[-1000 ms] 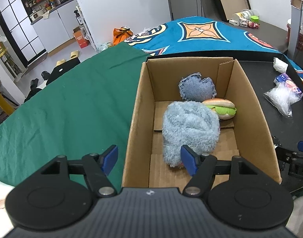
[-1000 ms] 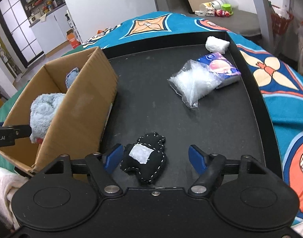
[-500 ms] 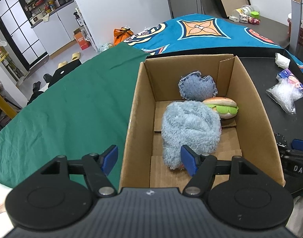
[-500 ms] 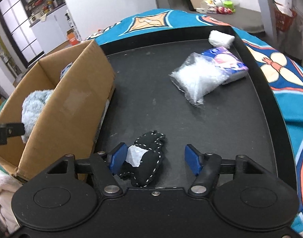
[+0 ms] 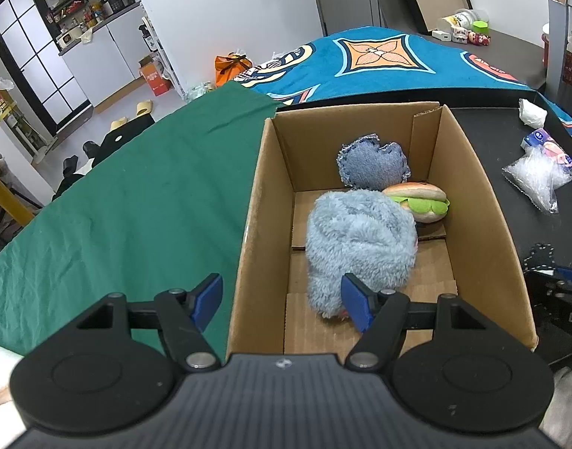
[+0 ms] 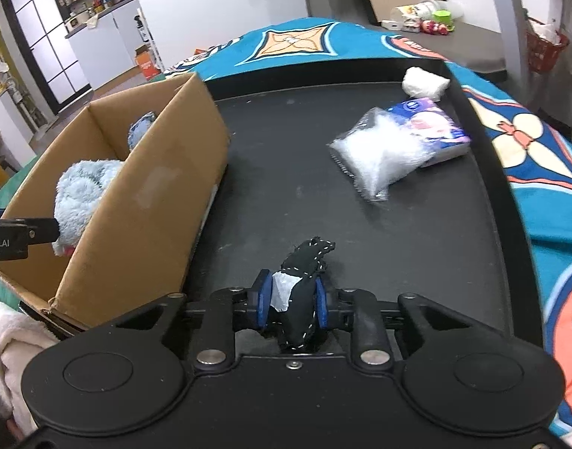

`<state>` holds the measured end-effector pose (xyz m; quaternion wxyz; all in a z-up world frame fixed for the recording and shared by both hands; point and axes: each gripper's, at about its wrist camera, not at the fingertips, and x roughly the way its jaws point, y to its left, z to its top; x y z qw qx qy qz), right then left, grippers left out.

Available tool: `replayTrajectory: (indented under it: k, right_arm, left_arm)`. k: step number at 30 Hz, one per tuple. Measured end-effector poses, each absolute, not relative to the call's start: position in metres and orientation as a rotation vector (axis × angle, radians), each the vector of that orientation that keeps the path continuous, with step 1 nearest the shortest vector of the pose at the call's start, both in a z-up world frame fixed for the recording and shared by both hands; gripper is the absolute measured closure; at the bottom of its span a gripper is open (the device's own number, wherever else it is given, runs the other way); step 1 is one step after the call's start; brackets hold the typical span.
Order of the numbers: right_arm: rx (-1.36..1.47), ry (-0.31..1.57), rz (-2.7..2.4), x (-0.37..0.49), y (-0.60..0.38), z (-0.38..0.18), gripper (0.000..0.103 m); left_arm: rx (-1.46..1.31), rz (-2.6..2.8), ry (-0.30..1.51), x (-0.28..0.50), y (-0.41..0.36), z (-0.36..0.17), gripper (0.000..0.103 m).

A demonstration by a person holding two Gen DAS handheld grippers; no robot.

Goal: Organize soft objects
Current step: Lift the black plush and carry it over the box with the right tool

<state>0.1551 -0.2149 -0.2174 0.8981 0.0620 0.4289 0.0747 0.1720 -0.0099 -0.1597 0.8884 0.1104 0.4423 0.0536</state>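
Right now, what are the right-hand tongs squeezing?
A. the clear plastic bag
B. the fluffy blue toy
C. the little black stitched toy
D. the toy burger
C: the right tongs are pinched shut on the black stitched toy over the black tray, while the fluffy blue toy and toy burger sit in the cardboard box.

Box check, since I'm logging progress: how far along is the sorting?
Done: the box holds a blue plush, a denim pillow and a burger toy. In hand: the right gripper pinches a black toy. Left on the tray: a clear bag, a tissue pack and a white wad.
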Motion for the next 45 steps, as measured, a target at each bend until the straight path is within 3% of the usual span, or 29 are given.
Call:
replayTrajectory:
  k: [45]
  right_arm:
    - [0.029, 0.706, 0.146, 0.155, -0.177, -0.119, 0.078]
  left_arm:
    - [0.082, 0.042, 0.862, 0.157, 0.017, -0.138, 0.035]
